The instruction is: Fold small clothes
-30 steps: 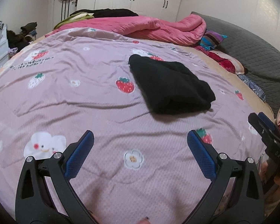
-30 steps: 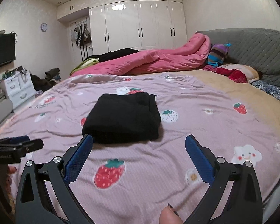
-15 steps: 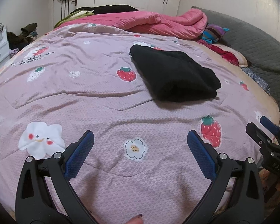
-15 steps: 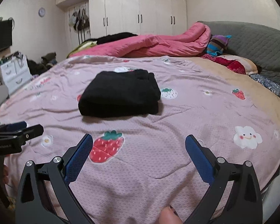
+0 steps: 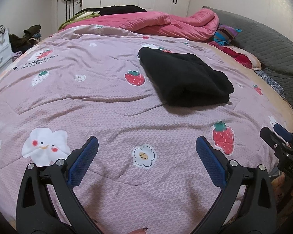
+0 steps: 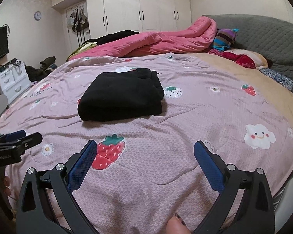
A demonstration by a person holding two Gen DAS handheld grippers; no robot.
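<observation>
1. Left gripper [image 5: 146, 146] at the bottom of its own view, blue pads [image 5: 82, 161] spread wide, nothing between them, just hanging over the quilt [image 5: 87, 97].
2. Right gripper [image 6: 145, 150] same deal at the bottom of the right view: jaws wide apart, empty, above a strawberry print [image 6: 107, 152].
3. Black garment [image 5: 183, 80] folded into a thick rectangle, lying flat on the quilt, right of centre in the left view, centre-left in the right view [image 6: 121, 95]. Well apart from both grippers, touching neither.
4. Right gripper's tip poking in at the right edge of the left view [image 5: 281, 140]; left one showing at the left edge of the right view [image 6: 15, 140]. Can't read the jaws from those side glimpses though.
5. Fingertip with dark nail polish [image 6: 177, 224] peeking in at the bottom of the right view.
6. Pink duvet [image 6: 166, 41] bunched up across the top of the bed, striped cloth [image 6: 224, 39] at its right end, grey headboard [image 6: 263, 39] in the upper right.
7. White wardrobe [image 6: 142, 7] along the back wall, drawers [image 6: 11, 83] at the left edge.
</observation>
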